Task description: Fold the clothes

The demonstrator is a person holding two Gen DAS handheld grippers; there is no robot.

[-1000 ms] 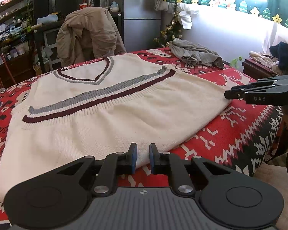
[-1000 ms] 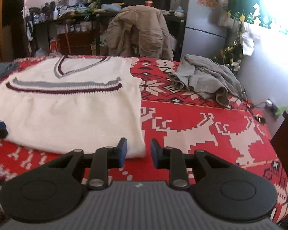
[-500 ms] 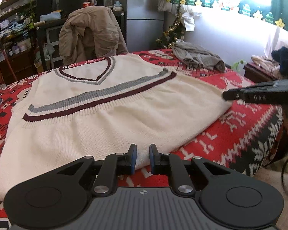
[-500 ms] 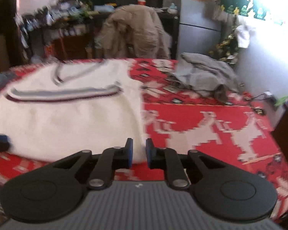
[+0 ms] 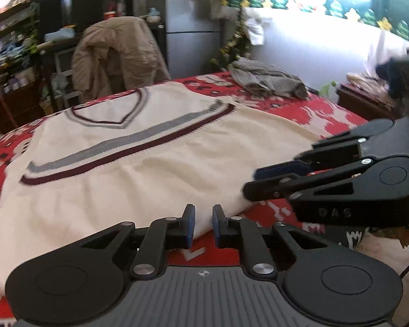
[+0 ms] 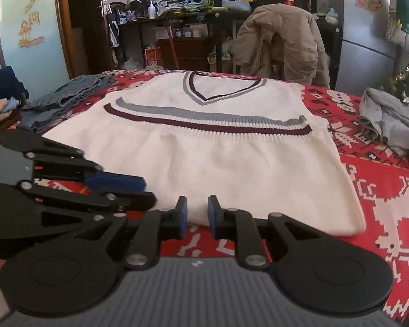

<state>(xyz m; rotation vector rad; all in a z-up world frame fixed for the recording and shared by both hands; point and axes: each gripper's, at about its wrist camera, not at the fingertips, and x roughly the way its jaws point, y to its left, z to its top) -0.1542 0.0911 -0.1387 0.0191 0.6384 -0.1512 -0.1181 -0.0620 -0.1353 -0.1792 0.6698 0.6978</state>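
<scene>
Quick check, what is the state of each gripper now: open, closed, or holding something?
Left gripper: narrowly open, holding nothing, at the near hem of the cream vest.
Right gripper: narrowly open, holding nothing, at the same hem.

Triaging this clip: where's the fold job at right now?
Done: the cream vest lies spread flat on the red blanket, no fold in it yet. In hand: left gripper and right gripper sit side by side at its near hem, jaws narrowly apart, gripping nothing. Left: grasping the hem, every fold, and the crumpled grey garment.
</scene>
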